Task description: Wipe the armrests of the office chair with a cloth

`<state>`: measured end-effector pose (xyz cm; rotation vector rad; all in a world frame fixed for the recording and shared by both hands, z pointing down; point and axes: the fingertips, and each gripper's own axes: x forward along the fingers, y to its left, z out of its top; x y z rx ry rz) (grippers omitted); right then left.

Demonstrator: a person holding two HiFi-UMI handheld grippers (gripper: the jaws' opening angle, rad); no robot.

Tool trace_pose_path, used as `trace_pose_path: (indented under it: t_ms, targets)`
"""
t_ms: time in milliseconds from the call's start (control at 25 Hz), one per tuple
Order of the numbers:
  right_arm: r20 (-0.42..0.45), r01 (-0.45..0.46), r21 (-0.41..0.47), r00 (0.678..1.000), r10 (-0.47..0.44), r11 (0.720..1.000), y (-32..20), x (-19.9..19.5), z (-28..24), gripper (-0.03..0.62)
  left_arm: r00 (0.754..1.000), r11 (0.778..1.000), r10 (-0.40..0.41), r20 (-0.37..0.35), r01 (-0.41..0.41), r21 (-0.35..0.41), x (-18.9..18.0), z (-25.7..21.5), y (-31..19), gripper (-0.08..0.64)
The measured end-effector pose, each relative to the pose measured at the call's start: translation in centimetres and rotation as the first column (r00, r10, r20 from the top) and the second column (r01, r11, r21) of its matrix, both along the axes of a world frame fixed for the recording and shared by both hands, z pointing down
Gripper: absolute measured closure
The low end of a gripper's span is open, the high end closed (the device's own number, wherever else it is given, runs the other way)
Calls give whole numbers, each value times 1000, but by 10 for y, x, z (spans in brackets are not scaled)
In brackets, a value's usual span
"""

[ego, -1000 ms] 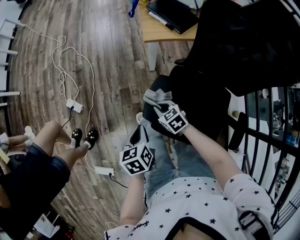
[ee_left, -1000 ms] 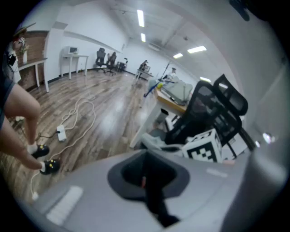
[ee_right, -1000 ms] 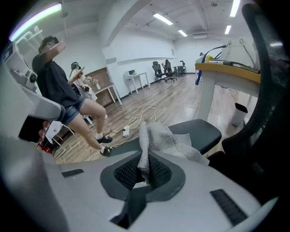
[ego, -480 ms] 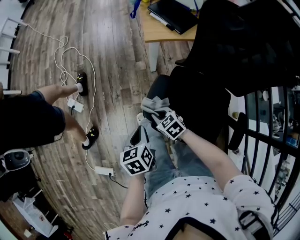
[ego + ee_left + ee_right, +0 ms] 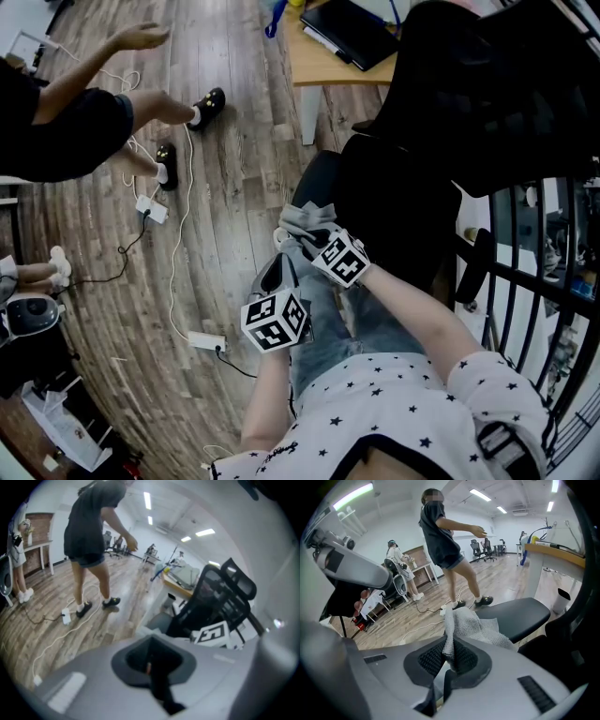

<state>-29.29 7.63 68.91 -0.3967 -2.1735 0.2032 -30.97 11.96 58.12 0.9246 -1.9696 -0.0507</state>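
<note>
The wood-plank floor (image 5: 234, 187) carries a looping white cable (image 5: 172, 291), two white power strips (image 5: 150, 209), and a desk's white leg (image 5: 307, 112).

— Bright?
— Yes. Ceiling strip lights (image 5: 480, 495) glare white, and the wood floor (image 5: 230, 131) is evenly lit.
— Sharp?
— Edges bend and darken; the left gripper (image 5: 150, 665) up close looks soft, perhaps unfocused.

- A white short-sleeved shirt (image 5: 394, 412) scattered with small black stars, dark at the neckline.
- Faded blue jeans (image 5: 323, 342).
- A dark strap (image 5: 502, 441) with a pale buckle over the shirt.
- The left gripper (image 5: 157, 677) has a smooth grey shell, a dark recess and a black-and-white marker cube (image 5: 274, 321).
- The right gripper (image 5: 443, 677) is also grey, with a meshed recess, slotted vents and its own marker cube (image 5: 340, 259).
</note>
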Motion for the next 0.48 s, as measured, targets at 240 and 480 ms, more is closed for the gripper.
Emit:
trace_pose_path:
  t_ms: [240, 480]
  targets:
    - [-4, 40, -12, 999, -40, 999, 8, 4, -1, 565, 1000, 1000, 0, 3, -1, 2, 2, -1, -4, 554]
    - [-15, 62, -23, 998, -62, 998, 9, 5, -2, 565, 1000, 1000, 5, 8, -5, 6, 3, -5, -10, 554]
